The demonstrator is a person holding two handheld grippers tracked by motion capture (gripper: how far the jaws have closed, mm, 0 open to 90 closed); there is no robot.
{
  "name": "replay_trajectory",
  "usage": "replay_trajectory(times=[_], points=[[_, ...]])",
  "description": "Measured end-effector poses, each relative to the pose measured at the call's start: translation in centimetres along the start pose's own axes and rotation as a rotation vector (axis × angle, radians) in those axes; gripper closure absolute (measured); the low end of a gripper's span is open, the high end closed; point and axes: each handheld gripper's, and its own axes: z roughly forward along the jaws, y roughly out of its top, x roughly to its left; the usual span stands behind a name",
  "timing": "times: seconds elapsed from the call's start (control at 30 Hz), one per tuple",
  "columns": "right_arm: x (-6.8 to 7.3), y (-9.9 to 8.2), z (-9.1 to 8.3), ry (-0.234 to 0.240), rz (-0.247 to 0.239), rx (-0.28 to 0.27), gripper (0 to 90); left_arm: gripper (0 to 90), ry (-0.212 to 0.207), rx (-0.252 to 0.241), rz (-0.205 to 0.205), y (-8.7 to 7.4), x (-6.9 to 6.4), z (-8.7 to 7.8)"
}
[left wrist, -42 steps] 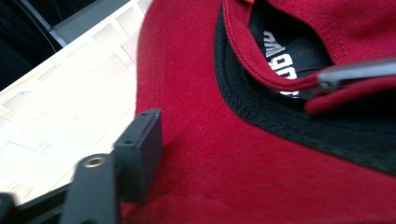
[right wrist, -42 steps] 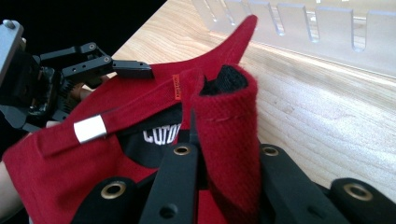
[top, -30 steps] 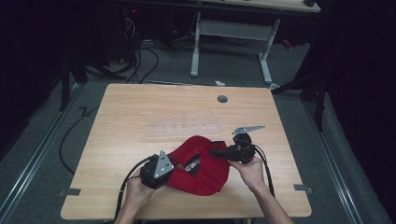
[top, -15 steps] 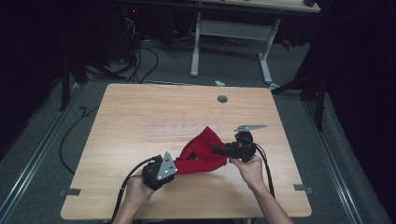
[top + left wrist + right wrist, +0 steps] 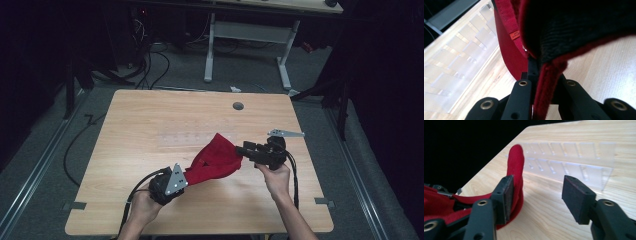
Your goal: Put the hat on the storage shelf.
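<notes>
Looking down from the high view, you have the red cloth (image 5: 215, 162) stretched over the near middle of the wooden table (image 5: 150, 120), raised off the surface between your two hands. Your left gripper (image 5: 167, 184) sits at the cloth's lower left end, near the front edge of the table, and your right gripper (image 5: 250, 150) is at the cloth's upper right tip, with its cable trailing back past your wrist. In the left gripper view, your left gripper (image 5: 541, 85) is clenched on the cloth's thick hem (image 5: 546, 82), which runs up between the two black jaws; a dark lining (image 5: 579, 27) hangs above them and a small orange label (image 5: 514, 35) shows on the red fabric, with a clear plastic organiser (image 5: 466, 55) lying on the table to the side. In the right gripper view, your right gripper (image 5: 537, 195) has just been opening, and its jaws stand released: the cloth's tip (image 5: 516, 162) leans against the left pad (image 5: 507, 195), while the right pad stands well apart from it. The clear organiser (image 5: 574, 160) lies just beyond.
</notes>
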Motion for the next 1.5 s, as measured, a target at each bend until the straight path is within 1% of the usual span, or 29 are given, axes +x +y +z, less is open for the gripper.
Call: replay_trajectory(times=[0.07, 0.17, 0.2, 0.23, 0.27, 0.3, 0.33, 0.43, 0.47, 0.5, 0.53, 0.57, 0.6, 0.67, 0.73, 0.77, 0.83, 0.87, 0.9, 0.93, 1.0, 1.03, 1.1, 1.17, 1.23, 1.27, 1.3, 1.47, 1.5], points=[[-0.2, 0.0, -0.3, -0.011, 0.007, -0.015, 41.0, 83.8, -0.002, 0.003, -0.016, 0.1, 0.1, 0.0], [-0.4, -0.1, -0.8, -0.021, 0.008, -0.04, 39.9, 83.9, 0.013, 0.01, -0.022, 0.1, 0.4, -0.1], [-0.7, -0.3, -1.2, -0.047, 0.005, -0.063, 39.4, 84.1, 0.025, 0.009, -0.034, 0.1, 0.8, -0.3], [-0.9, -0.4, -1.4, -0.051, 0.011, -0.07, 39.1, 84.0, 0.025, 0.009, -0.034, 0.1, 0.8, -0.3], [-1.2, -0.6, -1.5, -0.058, 0.016, -0.074, 38.3, 84.0, 0.04, 0.001, -0.061, 0.4, 1.3, -0.6], [-1.2, -0.6, -1.5, -0.058, 0.016, -0.074, 38.3, 84.0, 0.04, 0.001, -0.061, 0.4, 1.3, -0.6], [-1.4, -0.8, -1.6, -0.068, 0.02, -0.069, 37.8, 84.0, 0.038, -0.009, -0.078, 0.6, 1.6, -0.8], [-2.0, -2.0, -1.2, -0.144, -0.009, -0.024, 37.4, 84.0, 0.038, -0.034, -0.11, 1.4, 2.1, -1.2], [-2.5, -3.0, -0.5, -0.191, -0.022, 0.014, 37.4, 84.0, 0.024, -0.063, -0.156, 1.9, 2.5, -1.4], [-2.5, -3.0, -0.5, -0.191, -0.022, 0.014, 37.4, 84.0, 0.024, -0.063, -0.156, 1.9, 2.5, -1.4], [-3.0, -4.0, 0.2, -0.245, -0.036, 0.06, 37.4, 84.0, 0.012, -0.084, -0.189, 2.3, 2.8, -1.5], [-3.0, -4.0, 0.2, -0.245, -0.036, 0.06, 37.4, 84.0, 0.007, -0.094, -0.204, 2.5, 3.0, -1.5], [-3.2, -4.4, 0.5, -0.264, -0.047, 0.075, 37.5, 84.0, 0.008, -0.107, -0.215, 2.8, 3.3, -1.5], [-3.8, -6.0, 1.3, -0.33, -0.052, 0.112, 37.8, 84.0, 0.023, -0.117, -0.224, 3.2, 3.6, -1.4], [-4.0, -6.3, 1.4, -0.341, -0.051, 0.118, 37.8, 84.0, 0.024, -0.128, -0.236, 3.5, 3.9, -1.4], [-4.3, -7.0, 1.7, -0.38, -0.066, 0.136, 37.8, 84.0, 0.024, -0.146, -0.252, 3.8, 4.2, -1.4], [-4.4, -7.2, 1.8, -0.39, -0.075, 0.139, 37.7, 84.0, 0.027, -0.153, -0.26, 4.0, 4.4, -1.4], [-4.6, -7.6, 1.9, -0.417, -0.078, 0.147, 37.4, 84.0, 0.03, -0.166, -0.274, 4.2, 4.6, -1.4], [-4.6, -7.6, 1.9, -0.417, -0.078, 0.147, 37.4, 84.0, 0.031, -0.171, -0.277, 4.4, 4.8, -1.4], [-4.8, -7.9, 2.0, -0.439, -0.092, 0.153, 37.3, 84.0, 0.032, -0.184, -0.29, 4.6, 5.0, -1.4], [-4.8, -8.0, 2.1, -0.447, -0.094, 0.157, 37.2, 84.0, 0.034, -0.202, -0.311, 5.0, 5.4, -1.4], [-4.9, -8.2, 2.2, -0.463, -0.104, 0.164, 36.9, 84.0, 0.037, -0.208, -0.315, 5.1, 5.5, -1.4], [-4.8, -8.3, 2.3, -0.474, -0.117, 0.161, 36.7, 84.0, 0.051, -0.234, -0.336, 5.5, 6.0, -1.5], [-4.7, -8.3, 2.4, -0.482, -0.127, 0.162, 36.6, 84.0, 0.056, -0.242, -0.346, 5.6, 6.2, -1.5], [-4.6, -8.5, 2.5, -0.499, -0.154, 0.16, 36.6, 84.0, 0.067, -0.257, -0.35, 5.8, 6.6, -1.6], [-4.3, -8.5, 2.8, -0.523, -0.178, 0.174, 36.3, 84.0, 0.071, -0.262, -0.353, 5.9, 6.8, -1.7], [-4.2, -8.5, 2.8, -0.527, -0.187, 0.174, 36.2, 84.0, 0.075, -0.276, -0.368, 6.1, 7.2, -1.8], [-4.2, -8.5, 2.8, -0.525, -0.185, 0.175, 36.0, 84.0, 0.09, -0.311, -0.391, 6.6, 8.1, -2.2], [-4.2, -8.5, 2.8, -0.525, -0.185, 0.175, 36.0, 83.9, 0.092, -0.328, -0.409, 6.9, 8.5, -2.4]])
